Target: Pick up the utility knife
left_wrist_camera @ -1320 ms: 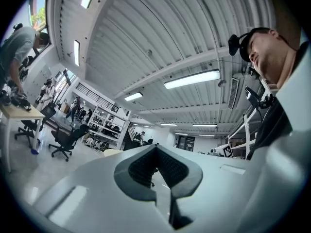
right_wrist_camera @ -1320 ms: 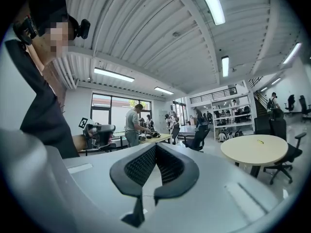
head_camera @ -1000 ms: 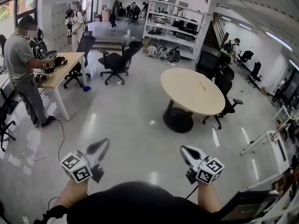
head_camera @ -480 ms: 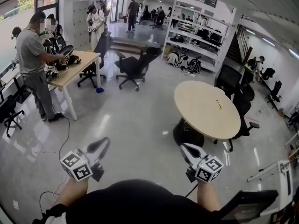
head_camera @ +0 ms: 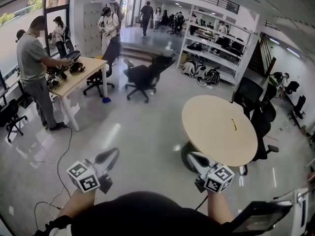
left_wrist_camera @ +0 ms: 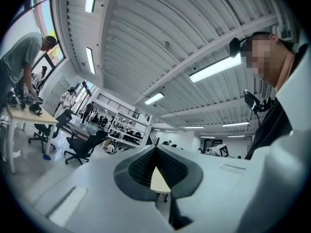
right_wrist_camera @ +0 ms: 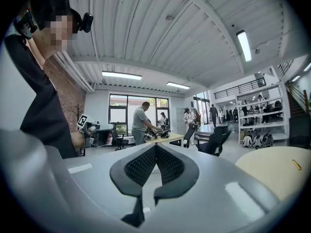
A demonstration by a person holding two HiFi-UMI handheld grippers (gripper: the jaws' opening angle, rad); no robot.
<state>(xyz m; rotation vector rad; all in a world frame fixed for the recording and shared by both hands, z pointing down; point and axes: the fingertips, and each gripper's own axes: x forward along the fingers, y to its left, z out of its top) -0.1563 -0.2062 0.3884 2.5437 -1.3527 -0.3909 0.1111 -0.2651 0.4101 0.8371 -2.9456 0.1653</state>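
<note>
Both hand-held grippers sit at the bottom of the head view, held out roughly level above the glossy floor [head_camera: 142, 127].

The left hand-held gripper [head_camera: 109, 156] is fully closed. In the left gripper view its 2 ribbed pads [left_wrist_camera: 141, 166] meet at the tips with nothing gripped between them (only a pale wedge of background shows through the gap lower down). The right hand-held gripper [head_camera: 196, 158] is closed and empty too; in the right gripper view its pads [right_wrist_camera: 167, 166] press together tip to tip. Neither touches anything.

The utility knife [head_camera: 234, 125] lies at centre right of the head view. It is a thin yellow sliver, too small to show detail, on the round worktop [head_camera: 211, 136], towards that top's right side and well apart from both grippers. The right gripper view catches it at the right edge of the frame.

At upper left a person [head_camera: 32, 68] stands at a long worktop [head_camera: 81, 75] that carries dark gear. Black office chairs [head_camera: 142, 75] stand near it, and white shelving [head_camera: 216, 43] fills the upper centre-right.
</note>
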